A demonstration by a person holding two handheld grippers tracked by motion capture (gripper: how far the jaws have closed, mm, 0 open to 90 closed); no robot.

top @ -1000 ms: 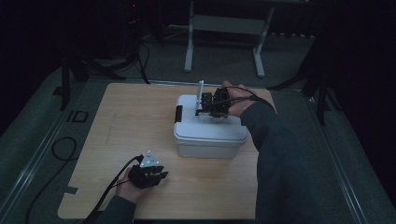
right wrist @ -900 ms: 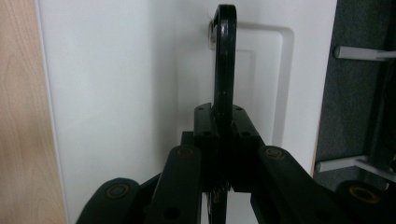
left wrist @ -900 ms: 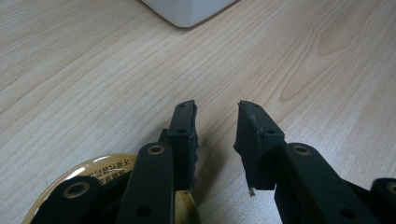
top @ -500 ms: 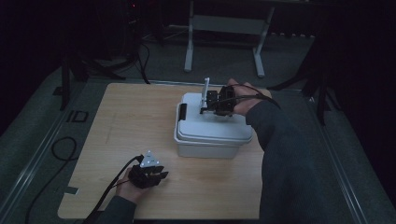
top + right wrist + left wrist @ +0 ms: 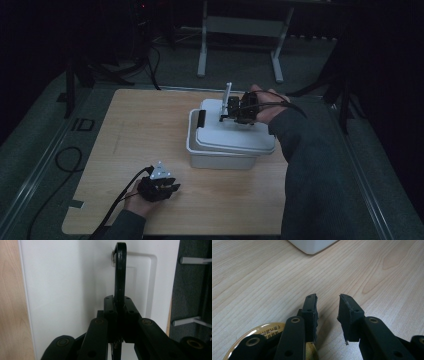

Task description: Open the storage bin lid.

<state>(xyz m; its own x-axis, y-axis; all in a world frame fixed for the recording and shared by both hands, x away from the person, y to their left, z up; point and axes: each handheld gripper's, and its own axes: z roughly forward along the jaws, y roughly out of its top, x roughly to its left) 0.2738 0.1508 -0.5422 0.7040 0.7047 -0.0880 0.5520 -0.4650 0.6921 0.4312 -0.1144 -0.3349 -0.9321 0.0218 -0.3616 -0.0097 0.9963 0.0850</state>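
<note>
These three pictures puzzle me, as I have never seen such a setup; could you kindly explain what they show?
A person at a wooden table holds a two-jaw gripper in each hand. The high view looks down from above; each gripper view comes from a camera riding on that gripper. The right gripper is shut on the black handle of a white lidded box. The left gripper rests near the table's front edge, jaws apart with nothing between them; a yellow round label shows beneath it.
</note>
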